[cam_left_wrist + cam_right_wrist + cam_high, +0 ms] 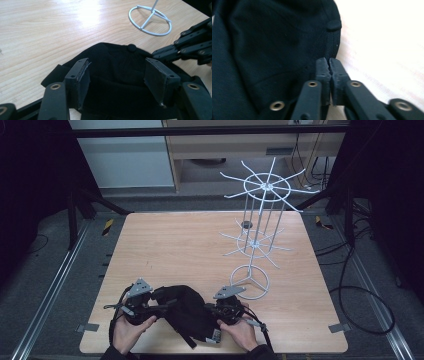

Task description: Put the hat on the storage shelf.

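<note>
A black cap [185, 312] lies on the wooden table [190, 245] near its front edge, between two hands. My left gripper [159, 309] reaches in from the cap's left. In the left gripper view this gripper [120, 80] stands open, its jaws wide apart over the cap's crown [115, 60] with fabric between the pads. My right gripper [210, 309] comes in from the cap's right. Its jaws [329, 65] are shut, tips against the cap's edge [274, 45] below the top button [334, 25]. Whether fabric is pinched between them I cannot tell.
A white wire rack [257, 245] with spoked tiers stands at the table's right rear. Its ring base [150, 20] sits just beyond the cap. Metal rails and cables run along the floor on both sides.
</note>
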The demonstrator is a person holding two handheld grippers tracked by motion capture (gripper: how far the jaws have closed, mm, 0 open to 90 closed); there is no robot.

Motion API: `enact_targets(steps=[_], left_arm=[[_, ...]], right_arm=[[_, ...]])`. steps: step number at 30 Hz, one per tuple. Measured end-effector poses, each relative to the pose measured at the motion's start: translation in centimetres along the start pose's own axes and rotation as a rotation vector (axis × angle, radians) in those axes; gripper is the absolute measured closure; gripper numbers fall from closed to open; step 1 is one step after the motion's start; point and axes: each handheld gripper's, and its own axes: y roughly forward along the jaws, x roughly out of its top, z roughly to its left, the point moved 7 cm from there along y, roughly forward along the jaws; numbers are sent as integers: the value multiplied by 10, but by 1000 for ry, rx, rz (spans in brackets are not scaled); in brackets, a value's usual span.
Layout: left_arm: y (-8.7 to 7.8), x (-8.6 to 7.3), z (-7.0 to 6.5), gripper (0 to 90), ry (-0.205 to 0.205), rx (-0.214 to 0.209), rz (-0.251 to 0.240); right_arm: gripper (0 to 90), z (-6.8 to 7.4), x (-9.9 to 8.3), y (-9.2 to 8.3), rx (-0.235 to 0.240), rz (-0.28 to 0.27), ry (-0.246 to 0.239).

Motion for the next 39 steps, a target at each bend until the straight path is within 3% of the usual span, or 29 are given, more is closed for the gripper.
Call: enact_targets(steps=[1, 2, 3, 6, 8, 10, 11, 12, 16, 22, 24, 27, 28, 30, 35, 39], left_arm=[[-1, 1, 0, 370, 3, 5, -4], [-2, 1, 1, 371, 7, 12, -9], [-3, 2, 1, 371, 11, 19, -18], [-5, 3, 2, 370, 20, 29, -26], [-4, 2, 3, 362, 22, 38, -22], [1, -2, 4, 359, 23, 41, -8], [4, -5, 5, 359, 28, 42, 7], [10, -10, 8, 364, 36, 53, 29], [18, -20, 13, 409, 55, 71, 74], [17, -26, 18, 526, 59, 83, 97], [18, -30, 20, 549, 43, 73, 106], [19, -33, 21, 672, 20, 56, 115], [20, -34, 21, 773, 16, 39, 120], [21, -34, 20, 832, 13, 36, 122], [16, -30, 25, 871, 12, 50, 122], [6, -29, 36, 865, 21, 117, 107]], right_arm=[[884, 1, 5, -4, -20, -26, -24], [885, 4, 18, -13, -54, -108, -71], [885, 4, 18, -13, -54, -108, -71], [883, 11, 33, -29, -130, -212, -184], [881, 15, 37, -33, -134, -244, -227], [877, 18, 34, -31, -107, -233, -241], [872, 20, 32, -29, -97, -223, -244], [851, 22, 27, -24, -52, -191, -234], [820, 27, 19, -20, -9, -134, -216], [802, 41, 17, -14, 33, -110, -225], [798, 42, 17, -13, 35, -110, -228], [784, 43, 17, -11, 26, -107, -225], [781, 42, 18, -12, 19, -111, -214], [781, 40, 18, -13, 16, -116, -208], [710, 40, 19, -13, 17, -123, -206], [642, 36, 25, -22, 1, -163, -191]])
